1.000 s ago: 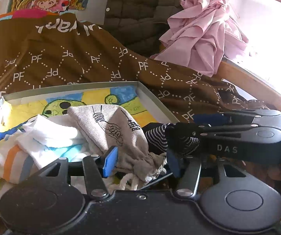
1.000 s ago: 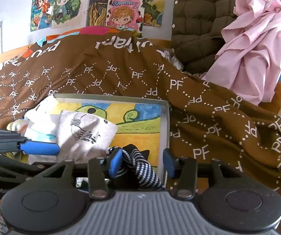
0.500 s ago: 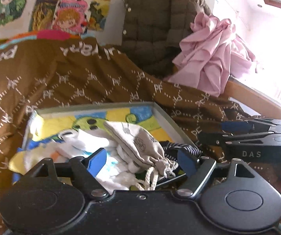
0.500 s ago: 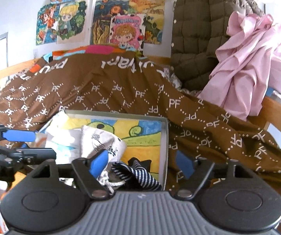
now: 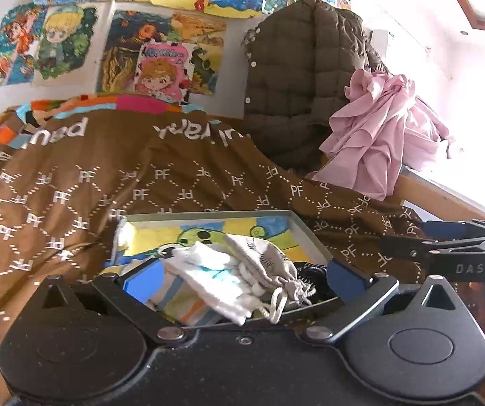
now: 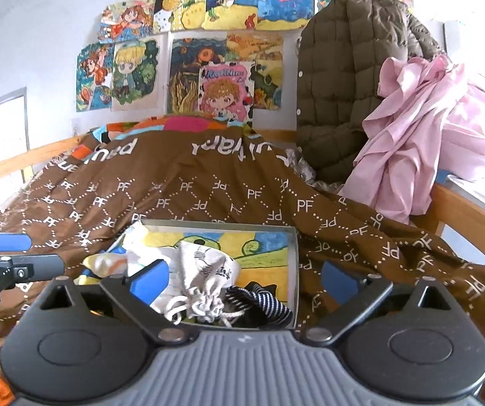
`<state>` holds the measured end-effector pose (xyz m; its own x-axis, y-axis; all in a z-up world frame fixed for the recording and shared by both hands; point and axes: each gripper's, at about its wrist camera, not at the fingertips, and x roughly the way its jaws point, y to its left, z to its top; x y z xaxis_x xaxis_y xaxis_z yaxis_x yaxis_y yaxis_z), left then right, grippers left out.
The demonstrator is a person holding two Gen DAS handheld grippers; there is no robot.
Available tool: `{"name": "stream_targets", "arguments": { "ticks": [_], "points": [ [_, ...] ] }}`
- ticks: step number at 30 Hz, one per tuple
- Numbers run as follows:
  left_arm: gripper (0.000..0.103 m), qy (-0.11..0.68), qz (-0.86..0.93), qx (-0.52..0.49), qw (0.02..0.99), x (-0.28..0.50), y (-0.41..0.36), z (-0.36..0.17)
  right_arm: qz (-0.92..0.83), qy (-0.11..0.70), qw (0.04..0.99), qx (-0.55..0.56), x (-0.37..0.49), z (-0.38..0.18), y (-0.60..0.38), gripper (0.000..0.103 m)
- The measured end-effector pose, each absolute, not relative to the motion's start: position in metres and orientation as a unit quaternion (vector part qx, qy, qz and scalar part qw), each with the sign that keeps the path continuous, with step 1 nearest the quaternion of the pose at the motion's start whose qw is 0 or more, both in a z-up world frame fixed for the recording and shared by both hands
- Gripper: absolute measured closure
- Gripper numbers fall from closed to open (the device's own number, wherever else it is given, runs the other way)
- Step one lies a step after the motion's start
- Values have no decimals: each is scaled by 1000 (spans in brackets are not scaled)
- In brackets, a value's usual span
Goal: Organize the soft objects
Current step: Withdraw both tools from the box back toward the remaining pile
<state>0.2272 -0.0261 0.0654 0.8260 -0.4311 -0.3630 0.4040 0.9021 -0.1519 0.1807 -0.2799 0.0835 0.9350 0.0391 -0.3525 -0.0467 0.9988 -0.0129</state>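
Both grippers have just been opening, and nothing sits between the fingers of either one. A second ago the left gripper (image 5: 242, 275) hung close over the grey drawstring pouch (image 5: 266, 257) and the right gripper (image 6: 244, 277) had the striped sock (image 6: 262, 304) between its pads; now both tools have pulled back and up from the tray (image 5: 306, 233), so more of the wall shows in the upper half of each frame. The jaws of each stand spread about as wide as they go, empty.

The pouch lies in the lower middle of the left wrist view, its cord trailing toward the near rim, resting against the white socks (image 5: 205, 270) to its left. The striped sock sits at the lower right of the tray in the right wrist view, just beside the pouch. That both pieces lie loose inside the tray suggests this placement is done and the hands are free for the next item.

Around the tray spreads the brown quilt (image 6: 208, 186). In the upper right of the right wrist view a quilted jacket (image 6: 344, 84) hangs, with a crumpled pink cloth (image 6: 421, 128) over the wooden bed rail (image 6: 462, 213); either may be the next soft thing to sort. Cartoon posters (image 6: 222, 84) fill the wall. Nothing blocks a reach to the right, though the bunched quilt rises behind the tray
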Motion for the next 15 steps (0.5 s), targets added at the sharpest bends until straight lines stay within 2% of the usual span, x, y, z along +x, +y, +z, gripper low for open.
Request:
{"name": "stream_targets", "arguments": {
  "ticks": [15],
  "points": [
    [1, 208, -178, -78, 959, 127, -3, 72, 25, 158, 987, 11, 88, 79, -271, 0]
  ]
}}
